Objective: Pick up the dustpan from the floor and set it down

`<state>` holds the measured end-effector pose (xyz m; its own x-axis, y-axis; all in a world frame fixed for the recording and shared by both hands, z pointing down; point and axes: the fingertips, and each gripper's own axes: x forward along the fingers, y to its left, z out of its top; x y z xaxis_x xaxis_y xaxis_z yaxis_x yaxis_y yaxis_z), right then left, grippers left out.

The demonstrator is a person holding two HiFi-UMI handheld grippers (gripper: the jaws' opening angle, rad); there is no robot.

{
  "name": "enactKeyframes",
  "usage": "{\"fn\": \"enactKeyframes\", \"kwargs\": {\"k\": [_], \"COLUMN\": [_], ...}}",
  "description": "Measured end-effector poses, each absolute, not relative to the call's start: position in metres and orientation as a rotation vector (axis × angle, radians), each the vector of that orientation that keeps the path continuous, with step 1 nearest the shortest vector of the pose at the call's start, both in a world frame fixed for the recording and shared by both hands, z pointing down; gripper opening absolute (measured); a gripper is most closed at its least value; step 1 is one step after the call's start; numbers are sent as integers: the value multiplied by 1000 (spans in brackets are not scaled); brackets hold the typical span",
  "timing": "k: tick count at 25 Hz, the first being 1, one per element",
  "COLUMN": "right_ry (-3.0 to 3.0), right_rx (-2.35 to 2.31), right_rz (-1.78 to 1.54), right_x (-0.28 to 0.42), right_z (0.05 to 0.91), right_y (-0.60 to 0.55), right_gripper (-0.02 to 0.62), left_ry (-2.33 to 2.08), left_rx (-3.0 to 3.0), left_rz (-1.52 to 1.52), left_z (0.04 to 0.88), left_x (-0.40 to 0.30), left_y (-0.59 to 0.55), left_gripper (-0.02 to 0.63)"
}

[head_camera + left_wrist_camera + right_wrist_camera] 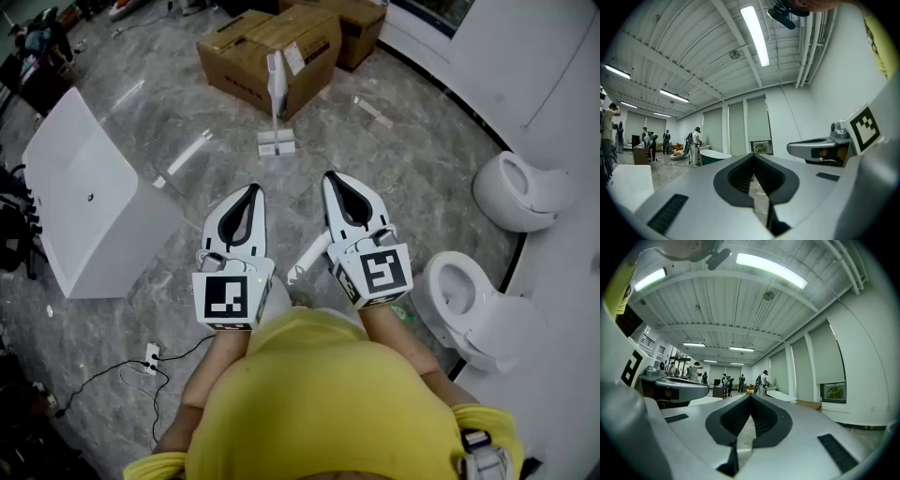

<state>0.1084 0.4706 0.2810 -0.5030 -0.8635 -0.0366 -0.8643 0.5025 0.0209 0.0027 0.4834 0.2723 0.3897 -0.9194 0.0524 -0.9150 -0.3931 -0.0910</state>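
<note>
The dark ribbed fingers [736, 180] of the left gripper [251, 189] meet at their tips with nothing between them; only floor shows through the slot behind the tips. The fingers [766, 420] of the right gripper [334, 176] are likewise closed tip to tip and empty. Both grippers are held level and side by side at the centre of the head view by a person in a yellow shirt [319, 394]. The white long-handled dustpan [277, 143] stands upright on the grey marble floor [187, 122] at upper centre of the frame. It is well apart from both grippers and just in front of the brown cardboard boxes [253, 52]. A white rectangular bathtub [84, 187] lies at the left of the frame. Two white ceramic toilets [516, 192] occupy the right edge. A black cable [122, 375] runs along the floor at lower left.
</note>
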Motion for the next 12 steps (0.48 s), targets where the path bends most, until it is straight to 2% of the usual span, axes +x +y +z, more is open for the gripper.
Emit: {"fn": "enactKeyframes", "kwargs": {"k": [5, 12], "right_ry": [2723, 2741], "right_rx": [-1537, -1534], "right_rz": [73, 85], "right_x": [103, 87], "right_z": [283, 295], "right_y": [448, 387], "right_gripper": [17, 78], "left_ry": [1675, 1678], "left_rx": [-2588, -2594], "left_rz": [-117, -111], "left_z": [275, 286], "left_x": [1, -15], "left_y": [461, 400], "left_gripper": [3, 3]}}
